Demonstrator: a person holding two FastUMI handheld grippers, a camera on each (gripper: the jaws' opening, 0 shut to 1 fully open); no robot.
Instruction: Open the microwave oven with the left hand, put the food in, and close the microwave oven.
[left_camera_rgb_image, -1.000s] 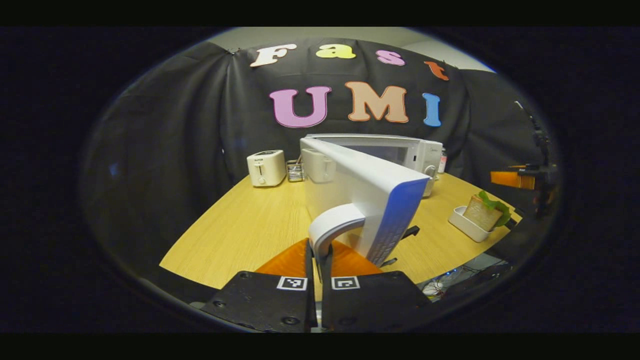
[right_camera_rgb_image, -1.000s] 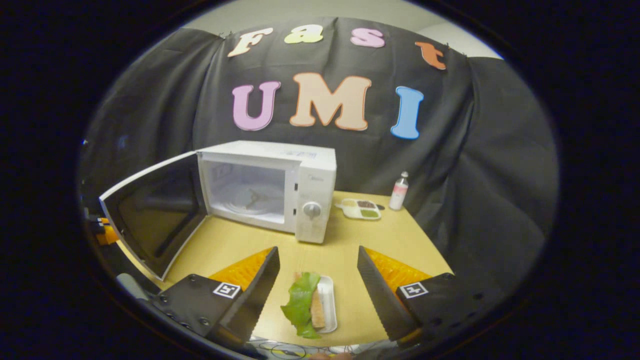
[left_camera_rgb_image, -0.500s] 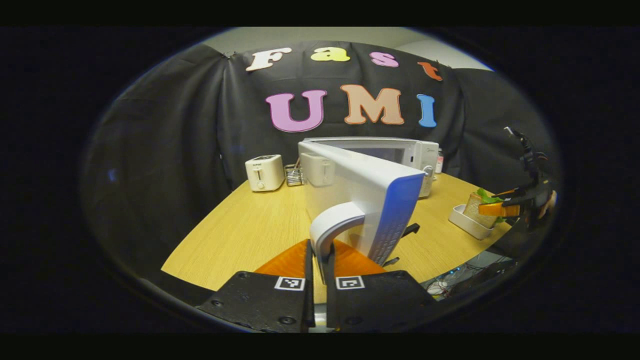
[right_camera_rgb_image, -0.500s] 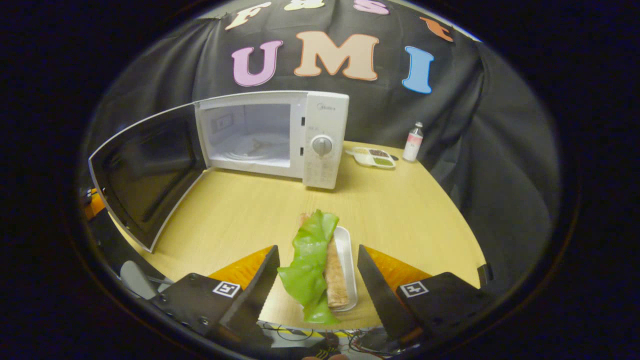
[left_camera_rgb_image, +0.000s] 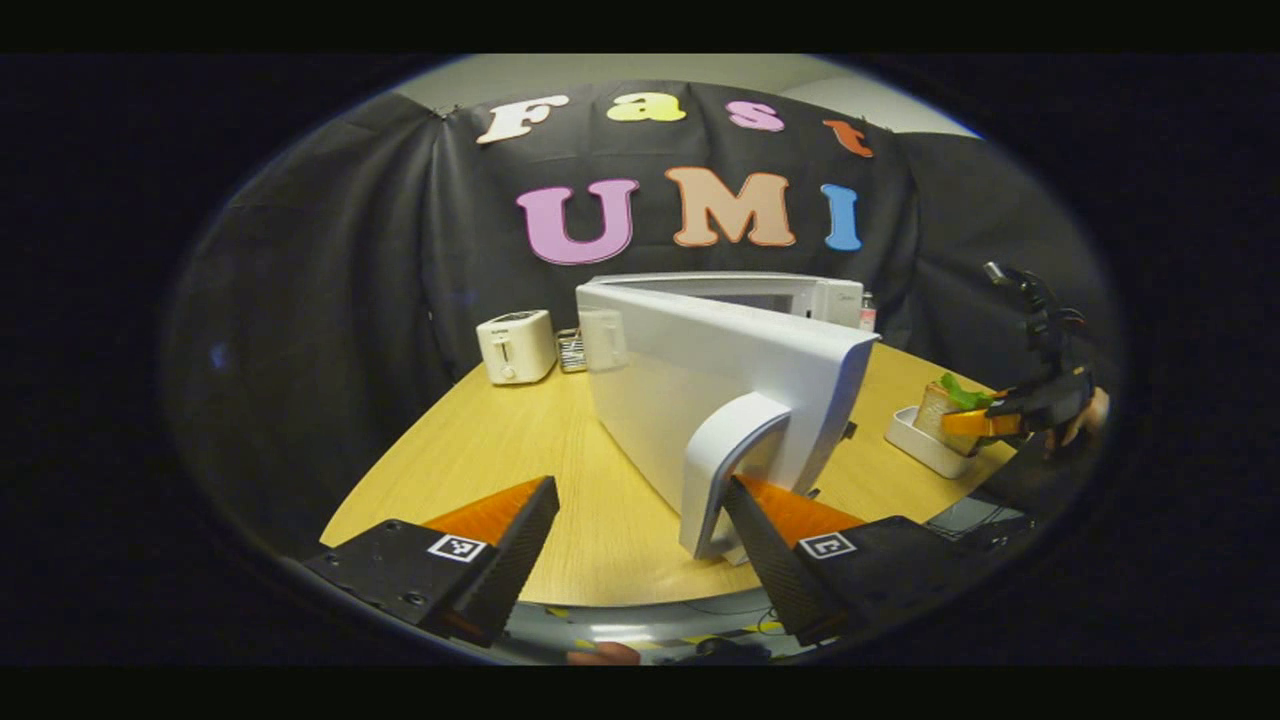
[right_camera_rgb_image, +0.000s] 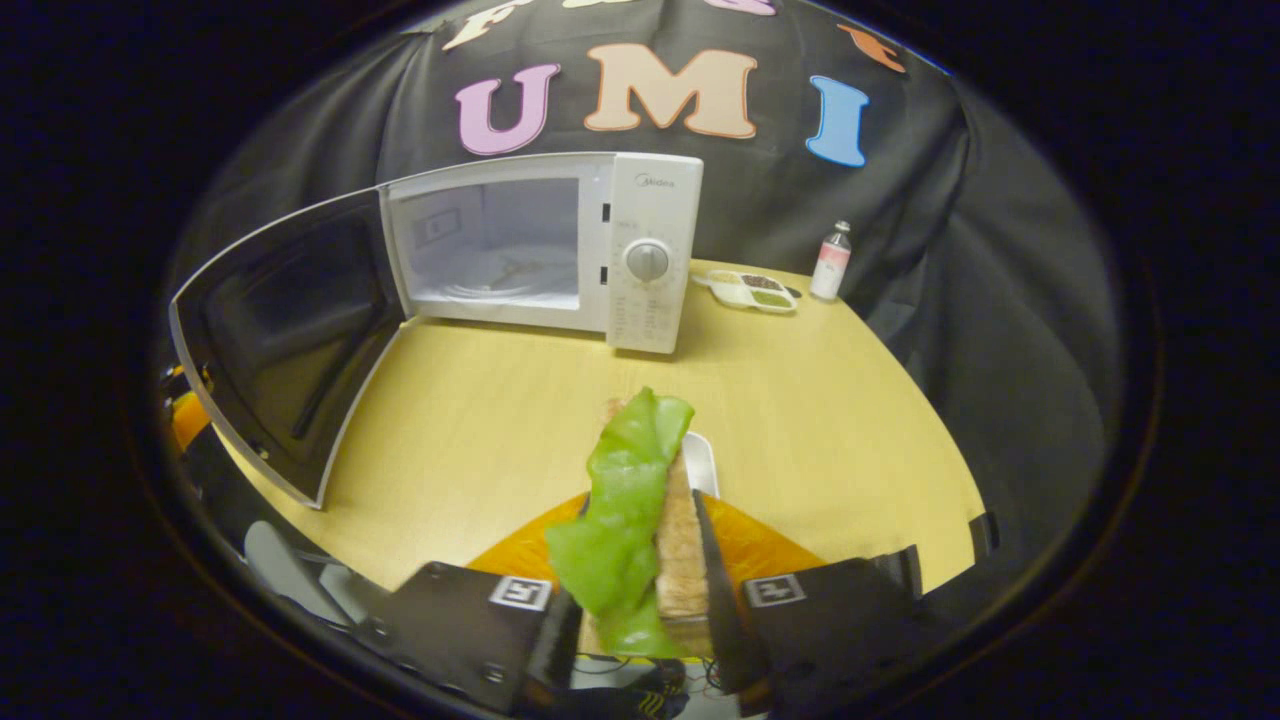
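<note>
Standing open: the microwave (right_camera_rgb_image: 545, 250), its door (right_camera_rgb_image: 285, 330) swung wide to the left over the wooden table (right_camera_rgb_image: 800, 430), the cavity bare and lit.
Left gripper (left_camera_rgb_image: 640, 545): fingers spread wide apart, the door handle (left_camera_rgb_image: 725, 465) between them, nearer the right finger; whether it touches that finger I cannot tell.
Right gripper (right_camera_rgb_image: 640, 610): fingers pressed in on the sandwich (right_camera_rgb_image: 650, 520), one on the lettuce side, one on the bread side.
Sandwich: upright over its small white tray (right_camera_rgb_image: 700, 462), near the front edge of the table, well apart from the microwave.
Left gripper view, far right: the right gripper (left_camera_rgb_image: 985, 420) at the sandwich (left_camera_rgb_image: 945, 400), a hand (left_camera_rgb_image: 1085, 420) behind it.
Back of the table: a toaster (left_camera_rgb_image: 515, 345), a small bottle (right_camera_rgb_image: 830, 262), a divided dish (right_camera_rgb_image: 750, 290).
</note>
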